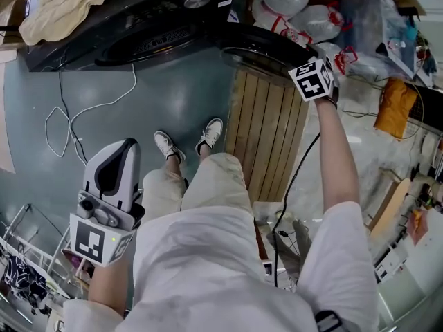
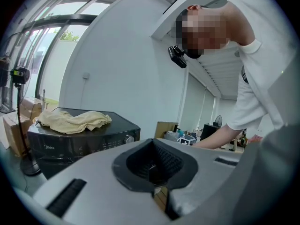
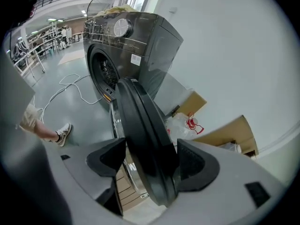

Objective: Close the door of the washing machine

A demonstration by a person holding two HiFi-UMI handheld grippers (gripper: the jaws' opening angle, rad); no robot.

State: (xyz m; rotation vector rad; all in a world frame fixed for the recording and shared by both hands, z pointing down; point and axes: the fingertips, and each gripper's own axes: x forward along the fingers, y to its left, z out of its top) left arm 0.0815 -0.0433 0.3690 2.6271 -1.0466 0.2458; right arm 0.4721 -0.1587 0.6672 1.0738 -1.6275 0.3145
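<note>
The dark front-loading washing machine [image 1: 138,26] [image 3: 136,36] [image 2: 84,142] stands at the top of the head view. Its round door [image 1: 259,47] [image 3: 145,139] is swung open to the right. My right gripper [image 1: 311,71] [image 3: 150,161] reaches down over the door's outer edge. Its jaws stand wide, one on each side of the black rim, with a slim gap showing at the left pad [image 3: 110,156]. My left gripper [image 1: 114,161] [image 2: 157,165] hangs low at the left, away from the machine. It is shut and holds nothing.
A beige cloth [image 1: 69,2] [image 2: 72,121] lies on top of the machine. A wooden pallet [image 1: 266,137] lies on the floor under the door, with plastic bags [image 1: 297,9] and cardboard boxes [image 3: 229,132] behind. A white cable [image 1: 76,116] loops on the floor at left. A metal rack [image 1: 21,254] stands lower left.
</note>
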